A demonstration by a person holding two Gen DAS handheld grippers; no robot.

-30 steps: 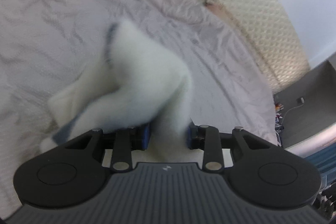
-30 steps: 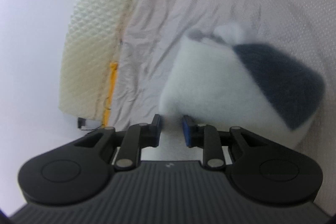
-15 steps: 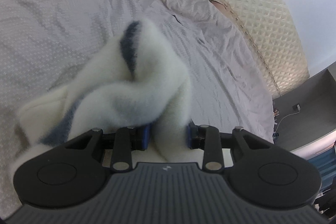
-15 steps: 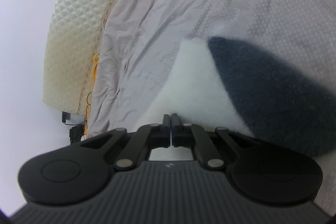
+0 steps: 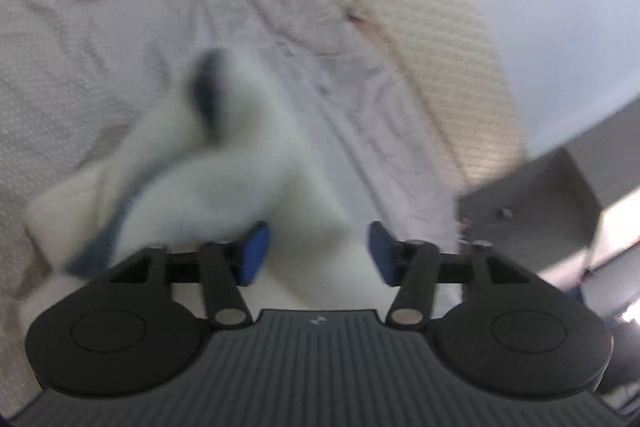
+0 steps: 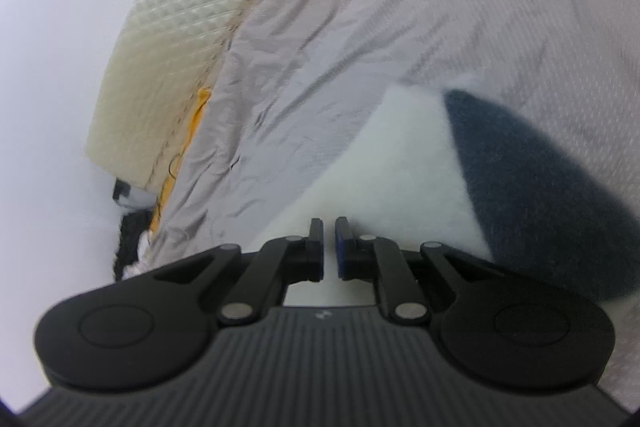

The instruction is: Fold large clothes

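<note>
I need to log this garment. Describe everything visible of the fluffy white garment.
The fluffy white garment looks like thick, soft fleece, white with dark blue patches. It lies bunched and twisted on the wrinkled grey bedsheet, blurred in the left view. The left tongs are opening with white fleece between the pads. The right tongs are shut on a thin white edge, beside a large blue patch.

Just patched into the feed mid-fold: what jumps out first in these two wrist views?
The fluffy white garment with dark blue patches dominates both views, bunched on the wrinkled pale bedsheet right ahead of the fingers. The left gripper is opening, with white fleece between its blue pads but no longer pinched, while the right gripper is nearly closed on the garment's edge. Behind, a cream quilted headboard curves along the bed's far side.
</note>
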